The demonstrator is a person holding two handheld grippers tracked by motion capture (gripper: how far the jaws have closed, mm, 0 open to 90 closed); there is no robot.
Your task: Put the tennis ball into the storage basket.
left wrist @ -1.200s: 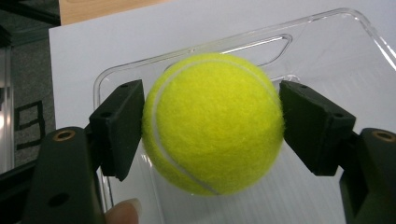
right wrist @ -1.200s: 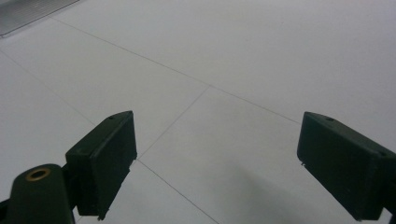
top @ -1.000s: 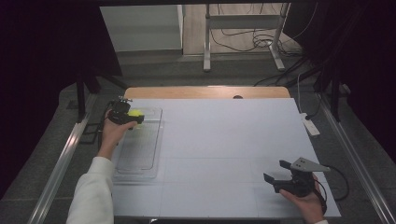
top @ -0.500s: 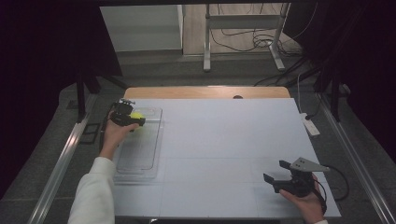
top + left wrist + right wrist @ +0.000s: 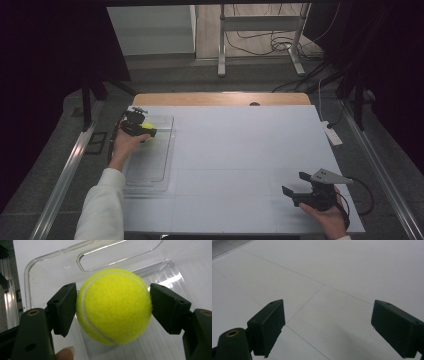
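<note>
I keep left gripper (image 5: 113, 307) clamped on tennis ball (image 5: 113, 306), nudged farther over clear tray (image 5: 155, 165); release next. Right gripper (image 5: 295, 186) wide open, empty.

tennis ball (image 5: 113, 306): bright yellow-green felt, crossed by a curved white seam
left gripper (image 5: 113, 307): black jaws; brass-coloured screw heads are seen at the near corners
right gripper (image 5: 327, 327): black jaws; a grey plate is carried on top
tray (image 5: 165, 150): clear and colourless, ribbed with fine lines along the floor
table (image 5: 240, 150): white, marked by thin grey lines; a light wood strip is shown at the far edge
sleeve (image 5: 102, 210): white
floor (image 5: 260, 80): grey, with black cables at the far right
</note>
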